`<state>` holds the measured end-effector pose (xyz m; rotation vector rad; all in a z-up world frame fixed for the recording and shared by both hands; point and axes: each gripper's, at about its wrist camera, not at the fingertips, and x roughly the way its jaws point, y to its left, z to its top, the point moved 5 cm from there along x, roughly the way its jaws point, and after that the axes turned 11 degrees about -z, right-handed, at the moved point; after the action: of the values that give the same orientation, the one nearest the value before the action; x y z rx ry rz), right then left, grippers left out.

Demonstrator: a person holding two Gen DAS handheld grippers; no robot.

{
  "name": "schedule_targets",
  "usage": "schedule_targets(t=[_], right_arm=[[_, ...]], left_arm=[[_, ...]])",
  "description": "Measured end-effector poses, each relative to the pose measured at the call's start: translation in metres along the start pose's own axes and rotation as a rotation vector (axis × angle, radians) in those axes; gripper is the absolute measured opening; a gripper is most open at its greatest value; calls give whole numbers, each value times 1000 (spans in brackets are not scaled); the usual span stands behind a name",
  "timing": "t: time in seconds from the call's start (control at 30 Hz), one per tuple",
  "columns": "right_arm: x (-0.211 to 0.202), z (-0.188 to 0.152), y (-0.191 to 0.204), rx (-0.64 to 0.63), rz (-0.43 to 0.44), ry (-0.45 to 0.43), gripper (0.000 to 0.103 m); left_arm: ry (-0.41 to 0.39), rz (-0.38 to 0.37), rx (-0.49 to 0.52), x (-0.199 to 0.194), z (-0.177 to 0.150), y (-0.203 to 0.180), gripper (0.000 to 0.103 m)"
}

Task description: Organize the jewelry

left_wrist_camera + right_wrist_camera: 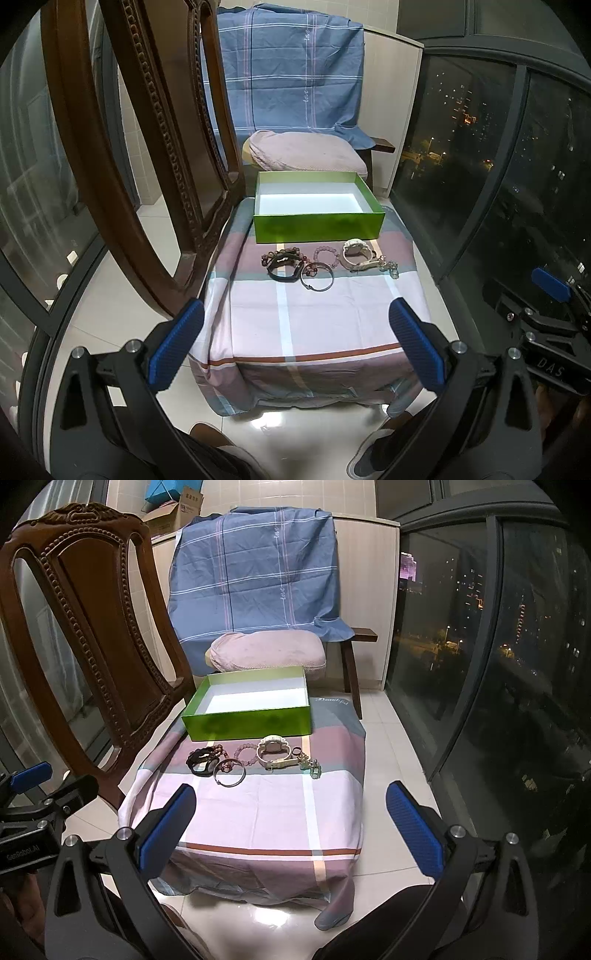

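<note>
Above the cloth's near end, both claws, left and right, gape wide, holding and touching nothing. Farther back, well apart from their pads, bracelets, a bangle and a watch lie before the green box.

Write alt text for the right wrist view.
An open right gripper hovers before a cloth-covered table holding an empty green box, with a white watch, bracelets and a black band in front. A carved wooden chair stands left.
</note>
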<state>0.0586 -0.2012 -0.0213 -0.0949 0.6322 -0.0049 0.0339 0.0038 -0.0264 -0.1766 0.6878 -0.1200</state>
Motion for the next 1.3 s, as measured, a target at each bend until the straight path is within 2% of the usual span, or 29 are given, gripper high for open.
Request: schedule_targets(t=[1.3], right_arm=[[3,-4,-4,14,15,15,100]], left_arm=[[27,5,10,10,-7,-5,99]])
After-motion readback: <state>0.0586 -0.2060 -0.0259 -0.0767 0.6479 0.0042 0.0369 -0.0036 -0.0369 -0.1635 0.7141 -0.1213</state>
